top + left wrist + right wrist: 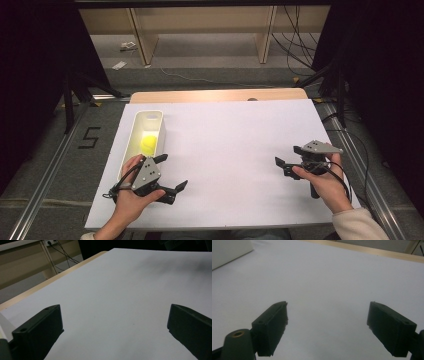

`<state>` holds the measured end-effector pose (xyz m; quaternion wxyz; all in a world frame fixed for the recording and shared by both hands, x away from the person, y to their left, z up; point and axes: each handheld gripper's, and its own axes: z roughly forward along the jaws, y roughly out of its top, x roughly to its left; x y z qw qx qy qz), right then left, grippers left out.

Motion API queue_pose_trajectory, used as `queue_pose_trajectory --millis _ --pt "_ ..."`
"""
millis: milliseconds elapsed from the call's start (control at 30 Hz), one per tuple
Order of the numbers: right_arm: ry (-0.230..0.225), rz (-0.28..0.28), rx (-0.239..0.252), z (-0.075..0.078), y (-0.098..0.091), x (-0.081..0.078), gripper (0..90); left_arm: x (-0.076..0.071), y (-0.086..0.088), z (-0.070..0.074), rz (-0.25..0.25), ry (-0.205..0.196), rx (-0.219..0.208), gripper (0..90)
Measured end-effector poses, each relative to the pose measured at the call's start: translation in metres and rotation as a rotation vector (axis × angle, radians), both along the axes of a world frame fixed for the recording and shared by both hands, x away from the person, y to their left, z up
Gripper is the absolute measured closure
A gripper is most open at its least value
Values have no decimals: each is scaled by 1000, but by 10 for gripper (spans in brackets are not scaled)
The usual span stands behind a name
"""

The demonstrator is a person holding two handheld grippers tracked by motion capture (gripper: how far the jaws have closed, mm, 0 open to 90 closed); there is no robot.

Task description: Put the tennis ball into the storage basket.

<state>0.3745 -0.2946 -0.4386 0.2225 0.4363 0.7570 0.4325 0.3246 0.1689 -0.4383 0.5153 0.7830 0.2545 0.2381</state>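
Observation:
A yellow ball (148,143) lies inside a narrow white bin (129,142) at the left of the white sheet (230,145). My left gripper (172,172) is held just in front of the bin's near end, open, with nothing between its jaws. In the left gripper view the gripper (115,315) looks over bare sheet, with a corner of the bin (3,326) at the left edge. My right gripper (288,155) hovers at the right side of the sheet, open and empty. In the right gripper view the gripper (328,308) points toward the bin (229,250) far off.
The sheet covers a wooden table whose far edge (215,95) shows as a tan strip. Beyond it are the legs of a wooden bench (145,40) and cables (295,45) on the floor. A metal rail (45,185) runs along the left side.

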Motion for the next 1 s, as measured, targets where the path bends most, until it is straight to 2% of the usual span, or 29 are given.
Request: queue_pose_trajectory --millis 667,1000 --pt "1 -3 -2 -1 -11 -15 169 0 1 0 3 -1 4 0" --pt "8 2 -8 -3 -11 -16 168 0 1 -1 5 5 1 0"
